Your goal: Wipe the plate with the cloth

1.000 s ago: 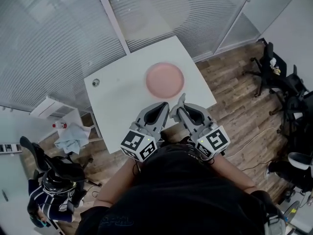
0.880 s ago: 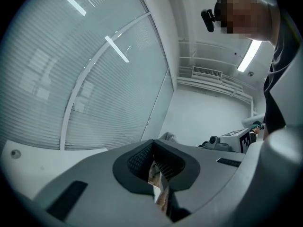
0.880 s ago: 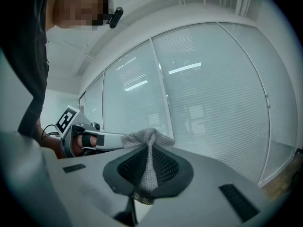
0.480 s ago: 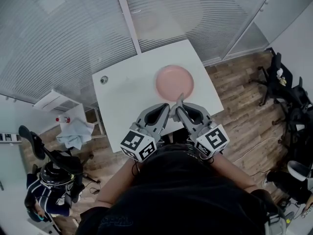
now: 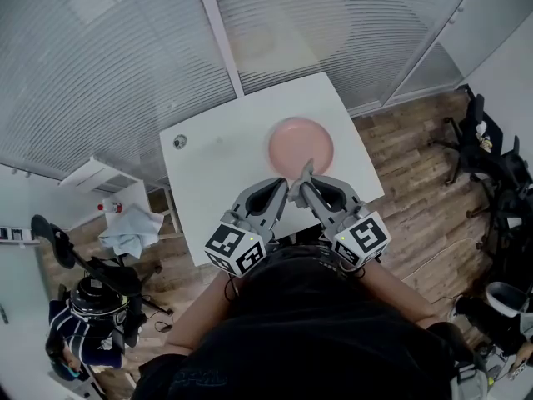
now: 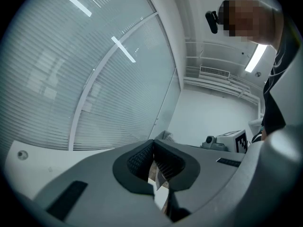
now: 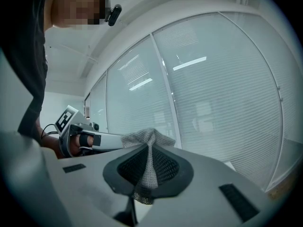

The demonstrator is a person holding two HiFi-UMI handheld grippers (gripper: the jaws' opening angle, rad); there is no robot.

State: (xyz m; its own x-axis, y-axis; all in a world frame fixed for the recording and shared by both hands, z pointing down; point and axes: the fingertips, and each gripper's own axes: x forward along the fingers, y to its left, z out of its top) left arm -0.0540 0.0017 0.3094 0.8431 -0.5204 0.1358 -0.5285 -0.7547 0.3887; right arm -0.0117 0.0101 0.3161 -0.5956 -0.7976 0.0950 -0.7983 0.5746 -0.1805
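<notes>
A round pink plate (image 5: 301, 146) lies on the right half of the white table (image 5: 221, 177). My right gripper (image 5: 301, 182) (image 7: 147, 148) is shut on a grey mesh cloth (image 5: 309, 170) (image 7: 150, 137). A tuft of the cloth sticks out past the jaws and reaches the plate's near rim in the head view. My left gripper (image 5: 284, 183) (image 6: 153, 143) is shut with nothing in it. It is held close beside the right one, above the table's near edge. Both grippers point roughly level towards the plate.
A small round fitting (image 5: 180, 141) sits near the table's far left corner. Left of the table stands a low cart (image 5: 133, 192) with a blue rag (image 5: 129, 228). Office chairs (image 5: 491, 161) stand at the right, a seated person (image 5: 87, 319) at the lower left. Glass walls with blinds rise behind the table.
Both grippers have come forward over the table's near edge, so the plate lies closer to their tips. The cloth stays held in the right jaws.
</notes>
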